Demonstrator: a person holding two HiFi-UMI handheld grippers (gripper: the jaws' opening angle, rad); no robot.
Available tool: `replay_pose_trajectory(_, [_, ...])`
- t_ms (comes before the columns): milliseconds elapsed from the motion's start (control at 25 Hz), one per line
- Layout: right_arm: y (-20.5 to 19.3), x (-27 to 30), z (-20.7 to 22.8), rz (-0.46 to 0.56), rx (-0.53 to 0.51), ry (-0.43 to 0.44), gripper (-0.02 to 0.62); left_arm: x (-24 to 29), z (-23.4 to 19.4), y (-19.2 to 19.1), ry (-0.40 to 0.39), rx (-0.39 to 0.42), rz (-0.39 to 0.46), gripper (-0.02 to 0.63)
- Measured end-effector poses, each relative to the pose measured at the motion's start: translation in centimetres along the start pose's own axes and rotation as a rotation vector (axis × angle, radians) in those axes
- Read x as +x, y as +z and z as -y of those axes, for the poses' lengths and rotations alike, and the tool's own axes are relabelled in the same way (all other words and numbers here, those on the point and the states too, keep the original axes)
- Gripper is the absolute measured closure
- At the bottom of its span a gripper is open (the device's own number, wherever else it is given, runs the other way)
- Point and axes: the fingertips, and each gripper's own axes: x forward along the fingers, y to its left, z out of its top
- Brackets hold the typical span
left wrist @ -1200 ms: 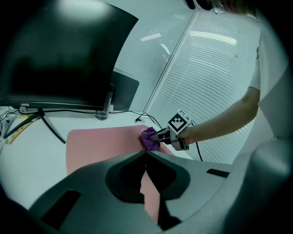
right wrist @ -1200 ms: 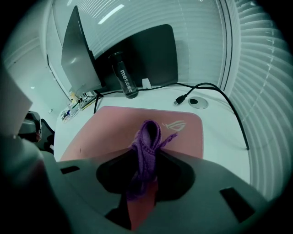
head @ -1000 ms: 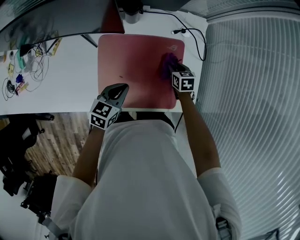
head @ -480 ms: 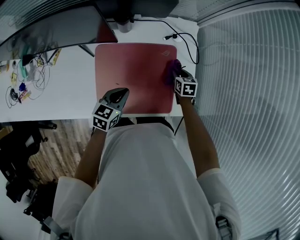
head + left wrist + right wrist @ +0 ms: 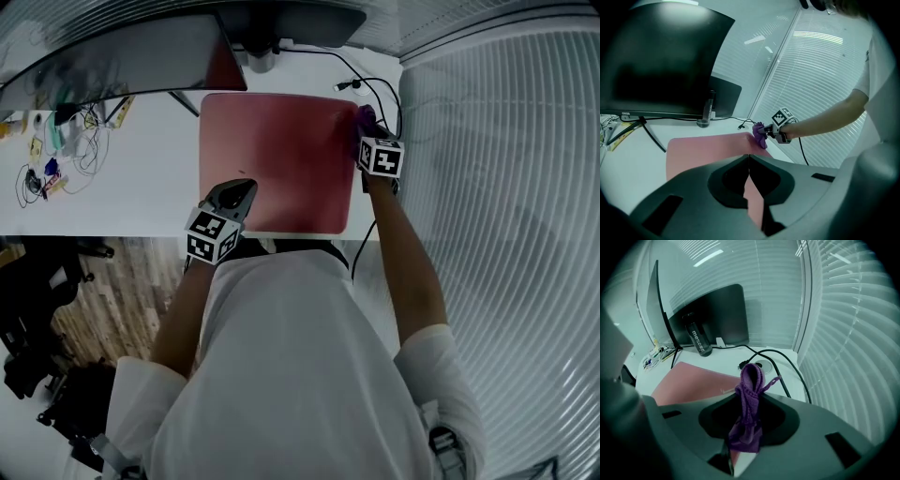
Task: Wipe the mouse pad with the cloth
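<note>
The pink mouse pad (image 5: 277,169) lies on the white desk in front of the monitor. My right gripper (image 5: 365,128) is shut on the purple cloth (image 5: 366,116) at the pad's far right corner, by its right edge. In the right gripper view the bunched cloth (image 5: 750,399) sticks up between the jaws, with the pad (image 5: 693,380) to the left. My left gripper (image 5: 241,190) rests at the pad's near left edge, with its jaws closed together and nothing between them. The left gripper view shows the pad (image 5: 708,147) ahead and the cloth (image 5: 759,134) at its far right.
A wide dark monitor (image 5: 112,52) stands behind the pad, with a dark bottle (image 5: 699,341) beside its stand. A black cable (image 5: 380,80) loops on the desk at the back right. Small clutter and wires (image 5: 47,150) lie far left. The desk's right edge is next to the cloth.
My right gripper has swept the cloth rightward and away from me, from the pad's right part to its far right corner. The left gripper has stayed at the pad's near edge.
</note>
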Motion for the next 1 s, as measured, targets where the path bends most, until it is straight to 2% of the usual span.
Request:
replay_pose_trajectory(240, [0.1,2.3,-0.2,-0.052,-0.1,-0.089,0.472,-2.0,-1.3,-1.0,0.034,-0.018,0.008,0.588])
replay_pose_trajectory(480, [0.1,3.8,-1.8,-0.066,-0.136,-0.117,0.472,-4.3,-3.0,-2.7,0.067,-0.057,0.012,0.588])
replay_pose_trajectory(600, [0.0,4.6,-3.1,-0.083,-0.198,-0.122,0.472,-5.2,-4.0,-3.1,0.077,-0.063,0.014,0.588])
replay_pose_trajectory(760, [0.2,4.9,-5.4,-0.093,-0.22,-0.122,0.472,-7.0,-5.3,-3.4,0.094,-0.075,0.027,0.588])
replay_pose_trajectory(1000, [1.1,6.3,-10.0,-0.097,-0.279,-0.074,0.473,-8.8,-7.4,-3.7,0.111,-0.106,0.048,0.588])
